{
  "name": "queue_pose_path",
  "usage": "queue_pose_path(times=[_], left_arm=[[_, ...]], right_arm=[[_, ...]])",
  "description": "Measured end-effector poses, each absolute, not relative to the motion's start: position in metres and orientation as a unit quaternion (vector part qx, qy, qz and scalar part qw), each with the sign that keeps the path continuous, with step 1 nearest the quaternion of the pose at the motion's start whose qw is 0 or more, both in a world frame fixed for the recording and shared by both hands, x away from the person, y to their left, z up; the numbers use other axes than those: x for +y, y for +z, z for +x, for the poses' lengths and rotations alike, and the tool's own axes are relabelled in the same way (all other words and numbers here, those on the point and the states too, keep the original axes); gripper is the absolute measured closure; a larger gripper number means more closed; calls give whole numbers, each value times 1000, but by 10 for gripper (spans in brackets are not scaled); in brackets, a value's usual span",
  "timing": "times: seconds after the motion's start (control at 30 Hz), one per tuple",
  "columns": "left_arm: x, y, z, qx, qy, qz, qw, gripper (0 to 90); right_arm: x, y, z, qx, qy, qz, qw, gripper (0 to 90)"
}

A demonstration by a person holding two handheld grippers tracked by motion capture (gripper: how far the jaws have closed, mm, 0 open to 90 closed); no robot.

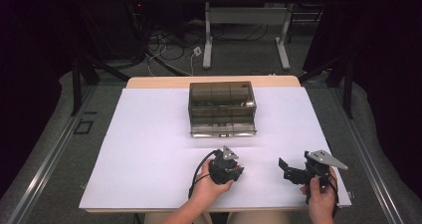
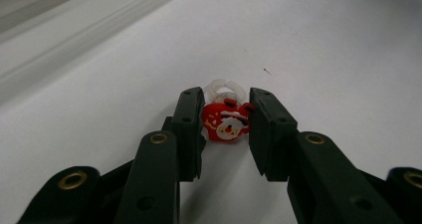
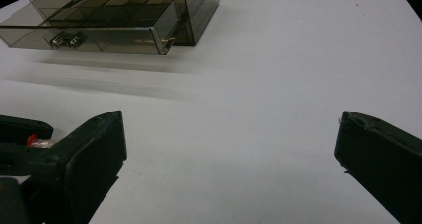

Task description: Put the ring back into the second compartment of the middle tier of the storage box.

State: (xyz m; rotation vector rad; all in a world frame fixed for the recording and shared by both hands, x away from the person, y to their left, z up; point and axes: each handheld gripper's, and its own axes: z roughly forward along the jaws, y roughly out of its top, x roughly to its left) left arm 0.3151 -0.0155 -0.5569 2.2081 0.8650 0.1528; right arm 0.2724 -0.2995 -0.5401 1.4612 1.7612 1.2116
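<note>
between the left gripper (image 2: 226,115) jaws sits an unlettered red santa ring (image 2: 226,122).

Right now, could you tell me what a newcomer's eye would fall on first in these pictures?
The red Santa ring with its clear band, pinched between the left gripper jaws just above the white table, draws the eye first. Next is the smoky drawer box at the table's far middle, its bottom drawer pulled out. The right gripper hangs wide open near the table's right front.
</note>
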Motion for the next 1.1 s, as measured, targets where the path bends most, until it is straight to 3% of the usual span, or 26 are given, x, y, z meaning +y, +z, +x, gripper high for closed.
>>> queue_pose_path(times=[1.1], left_arm=[[0, -547, 325, 361, 106, 836, 400, 673]], right_arm=[[-299, -541, 273, 651, 454, 546, 270, 0]])
